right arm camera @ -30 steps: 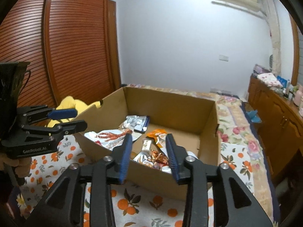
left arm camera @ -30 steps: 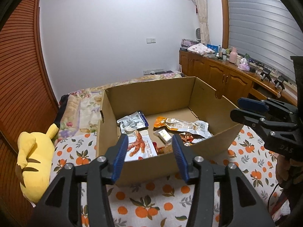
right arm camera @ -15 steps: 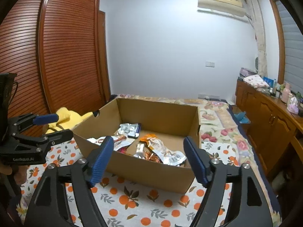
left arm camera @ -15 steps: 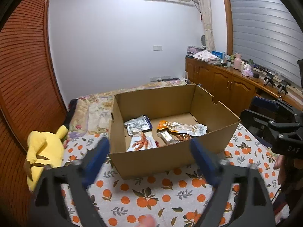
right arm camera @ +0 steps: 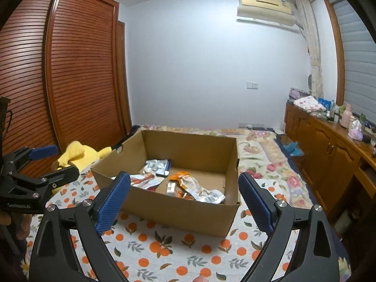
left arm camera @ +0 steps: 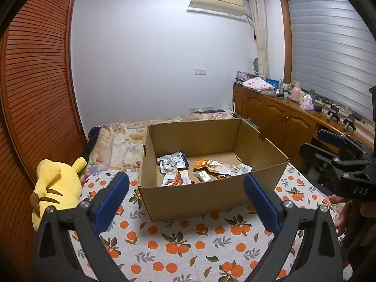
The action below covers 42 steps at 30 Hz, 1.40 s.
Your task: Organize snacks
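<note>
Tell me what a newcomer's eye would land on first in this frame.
The open brown cardboard box in the middle of the orange-print bedspread, with crinkled foil snack packets scattered on its floor. Next, the bright yellow plush toy lying at the bedspread's left edge, by the slatted wooden wardrobe doors. Both grippers, left gripper and right gripper, hover in front of the box, blue-padded fingers opening with nothing between them.

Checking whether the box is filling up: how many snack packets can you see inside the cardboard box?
4 clearly: a silver-and-blue packet at the back left, a chicken-feet packet in front of it, a long orange-and-silver packet on the right, and a small bar in front. The near wall may hide more.
</note>
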Motion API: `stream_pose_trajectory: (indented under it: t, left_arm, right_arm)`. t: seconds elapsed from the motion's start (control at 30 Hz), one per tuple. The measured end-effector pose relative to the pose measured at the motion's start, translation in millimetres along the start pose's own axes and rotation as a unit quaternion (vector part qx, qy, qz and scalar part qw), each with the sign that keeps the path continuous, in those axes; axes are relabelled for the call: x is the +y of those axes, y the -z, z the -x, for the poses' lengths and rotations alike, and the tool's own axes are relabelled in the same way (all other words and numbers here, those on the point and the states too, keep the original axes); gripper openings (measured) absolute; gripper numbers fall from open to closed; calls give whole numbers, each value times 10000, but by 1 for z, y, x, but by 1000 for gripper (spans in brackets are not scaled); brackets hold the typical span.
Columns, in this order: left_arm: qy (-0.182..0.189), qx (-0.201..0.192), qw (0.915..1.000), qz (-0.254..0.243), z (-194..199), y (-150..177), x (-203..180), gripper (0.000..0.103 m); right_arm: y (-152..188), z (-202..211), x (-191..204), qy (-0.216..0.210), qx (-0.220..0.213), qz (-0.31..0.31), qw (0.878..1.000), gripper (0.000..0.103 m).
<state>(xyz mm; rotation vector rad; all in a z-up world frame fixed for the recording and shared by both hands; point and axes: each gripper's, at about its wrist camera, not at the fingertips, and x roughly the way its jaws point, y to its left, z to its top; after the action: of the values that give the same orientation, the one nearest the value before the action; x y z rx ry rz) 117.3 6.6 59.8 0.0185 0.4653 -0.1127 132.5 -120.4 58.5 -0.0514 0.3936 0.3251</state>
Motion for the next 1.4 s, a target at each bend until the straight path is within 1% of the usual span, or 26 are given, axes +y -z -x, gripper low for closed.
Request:
stream_pose_trajectory:
  t: [0.2, 0.5, 0.87, 1.4]
  left_arm:
    - [-48, -62, 10000, 29, 14, 8, -2, 99]
    - [-165, -94, 9998, 98, 26, 22, -2, 99]
    - [-205, -73, 9997, 129, 27, 32, -4, 99]
    - [-294, 50, 9994, 165, 25, 48, 0, 99]
  right_arm:
    - [1, 11, 5, 99, -99, -31, 9999, 98]
    - [14, 28, 11, 290, -185, -130, 9993, 99]
    - [25, 42, 16, 482, -238, -118, 9985, 99]
    - [39, 44, 9, 573, -180, -225, 9979, 99]
